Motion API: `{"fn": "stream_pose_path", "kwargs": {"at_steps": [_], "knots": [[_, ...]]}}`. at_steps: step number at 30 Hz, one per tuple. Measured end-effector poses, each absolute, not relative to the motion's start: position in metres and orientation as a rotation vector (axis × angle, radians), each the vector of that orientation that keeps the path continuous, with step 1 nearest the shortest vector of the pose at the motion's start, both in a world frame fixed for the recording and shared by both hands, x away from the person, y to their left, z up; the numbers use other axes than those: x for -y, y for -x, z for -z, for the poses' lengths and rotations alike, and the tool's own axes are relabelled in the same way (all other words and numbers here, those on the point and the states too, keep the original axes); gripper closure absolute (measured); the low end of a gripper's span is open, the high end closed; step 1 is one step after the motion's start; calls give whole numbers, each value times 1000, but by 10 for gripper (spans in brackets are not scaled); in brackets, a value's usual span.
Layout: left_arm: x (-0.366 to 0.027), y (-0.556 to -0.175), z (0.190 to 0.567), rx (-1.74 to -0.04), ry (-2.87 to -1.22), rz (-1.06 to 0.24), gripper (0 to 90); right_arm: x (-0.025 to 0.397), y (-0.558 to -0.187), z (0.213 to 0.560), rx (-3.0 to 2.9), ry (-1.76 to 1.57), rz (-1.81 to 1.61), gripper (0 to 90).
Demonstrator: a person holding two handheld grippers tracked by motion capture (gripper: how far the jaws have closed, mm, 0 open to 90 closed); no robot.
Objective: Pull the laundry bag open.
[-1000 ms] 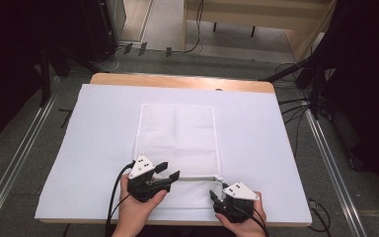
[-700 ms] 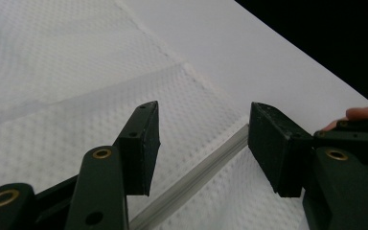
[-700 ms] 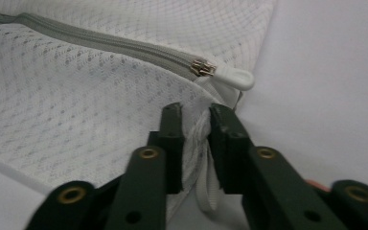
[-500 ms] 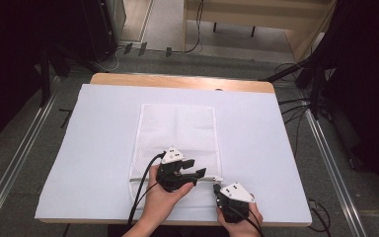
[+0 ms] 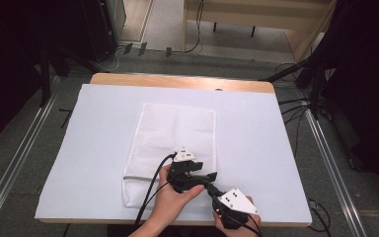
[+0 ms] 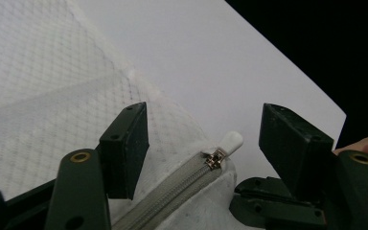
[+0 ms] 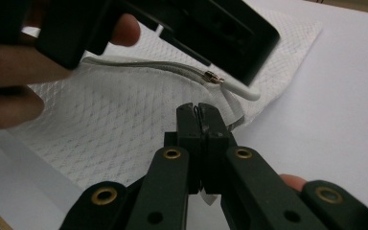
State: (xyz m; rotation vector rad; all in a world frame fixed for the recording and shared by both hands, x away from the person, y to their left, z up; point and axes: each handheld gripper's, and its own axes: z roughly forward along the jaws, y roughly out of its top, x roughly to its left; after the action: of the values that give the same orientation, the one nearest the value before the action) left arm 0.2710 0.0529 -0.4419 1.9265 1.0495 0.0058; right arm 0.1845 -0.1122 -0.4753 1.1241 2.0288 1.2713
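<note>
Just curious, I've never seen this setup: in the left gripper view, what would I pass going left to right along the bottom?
Left jaw, then grey zipper, zipper slider, white pull tab, right jaw, fingertip.

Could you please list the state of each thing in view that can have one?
Mesh bag: flat on the table, near corner lifted.
Zipper: closed up to the slider.
Zipper pull: free, between the open jaws.
Left gripper: open, around the pull.
Right gripper: shut on the bag's corner.
</note>
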Motion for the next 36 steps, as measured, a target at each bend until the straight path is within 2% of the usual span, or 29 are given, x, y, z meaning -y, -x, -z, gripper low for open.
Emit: {"fn": "stream_pose_path", "kwargs": {"at_steps": [4, 13, 17, 24, 26, 29, 32, 36], "knots": [[-46, -273, 449, -1066, -1978, -33, 351, 111, -184, 474, -2034, -1104, -1270, 900], [-62, -278, 447, -1055, -1967, 54, 642, 112, -187, 477, -2063, -1125, -1239, 900], [-69, -281, 447, -1048, -1930, 116, 737, 113, -188, 476, -2054, -1125, -1237, 900], [-81, -281, 444, -1047, -1879, 140, 826, 115, -190, 476, -2049, -1142, -1217, 900], [-82, -282, 445, -1036, -1884, 173, 898, 116, -191, 476, -2052, -1139, -1217, 900], [-80, -283, 448, -1040, -1891, 210, 896, 115, -191, 477, -2058, -1132, -1203, 900], [-78, -285, 451, -1050, -1881, 215, 809, 115, -191, 477, -2062, -1134, -1196, 900], [-76, -286, 452, -1069, -1888, 199, 754, 114, -191, 478, -2068, -1131, -1192, 900]]}}
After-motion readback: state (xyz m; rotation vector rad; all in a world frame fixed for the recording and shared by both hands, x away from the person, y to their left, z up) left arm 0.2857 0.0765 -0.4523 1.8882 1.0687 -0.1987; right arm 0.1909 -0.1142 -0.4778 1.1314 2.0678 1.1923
